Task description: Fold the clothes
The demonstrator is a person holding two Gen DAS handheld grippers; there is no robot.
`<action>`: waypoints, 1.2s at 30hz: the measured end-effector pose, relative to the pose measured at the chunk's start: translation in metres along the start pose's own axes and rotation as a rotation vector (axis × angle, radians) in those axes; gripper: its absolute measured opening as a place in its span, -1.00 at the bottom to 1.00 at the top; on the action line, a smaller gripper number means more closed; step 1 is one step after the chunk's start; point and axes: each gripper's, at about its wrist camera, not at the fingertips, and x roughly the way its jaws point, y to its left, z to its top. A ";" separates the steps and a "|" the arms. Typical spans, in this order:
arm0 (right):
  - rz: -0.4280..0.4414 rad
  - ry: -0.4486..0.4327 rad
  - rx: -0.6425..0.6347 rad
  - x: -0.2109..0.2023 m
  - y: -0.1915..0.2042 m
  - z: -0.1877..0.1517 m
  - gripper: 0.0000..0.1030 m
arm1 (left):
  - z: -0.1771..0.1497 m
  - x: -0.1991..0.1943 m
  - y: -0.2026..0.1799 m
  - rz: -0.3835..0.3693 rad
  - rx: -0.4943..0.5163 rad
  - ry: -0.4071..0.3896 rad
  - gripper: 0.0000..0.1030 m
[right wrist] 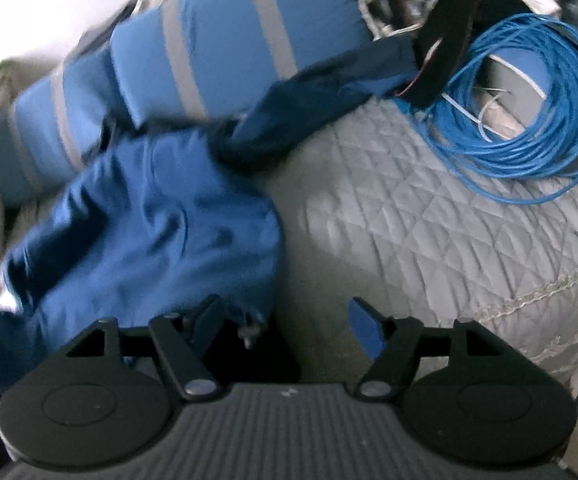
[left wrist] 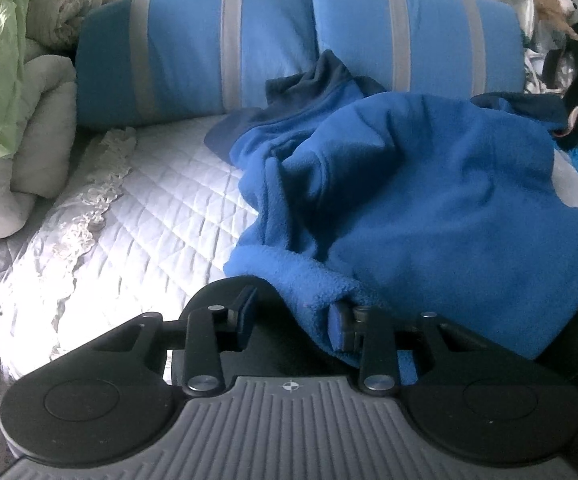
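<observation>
A blue fleece top (left wrist: pixel 409 184) with a navy collar (left wrist: pixel 313 80) lies crumpled on the quilted bed (left wrist: pixel 149 208). My left gripper (left wrist: pixel 292 322) is open at the fleece's near hem. The hem's thick edge drapes over the right finger (left wrist: pixel 339 330), and the left finger is bare. In the blurred right wrist view the same fleece (right wrist: pixel 149 216) spreads to the left. My right gripper (right wrist: pixel 287 324) stands open at its near right corner. A small drawstring toggle (right wrist: pixel 249 332) hangs just inside the left finger (right wrist: pixel 208 314), and the right finger is over bare quilt.
Two blue pillows with grey stripes (left wrist: pixel 225 48) lie behind the fleece. A pile of green and beige bedding (left wrist: pixel 17 80) fills the left. A coil of blue cable (right wrist: pixel 529 112), a black item (right wrist: pixel 449 40) and a stuffed toy (left wrist: pixel 553 4) sit at the right.
</observation>
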 end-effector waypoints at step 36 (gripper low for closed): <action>0.028 -0.291 0.102 -0.071 0.033 0.020 -0.69 | 0.013 -0.091 0.082 -0.019 -0.122 -0.226 -0.71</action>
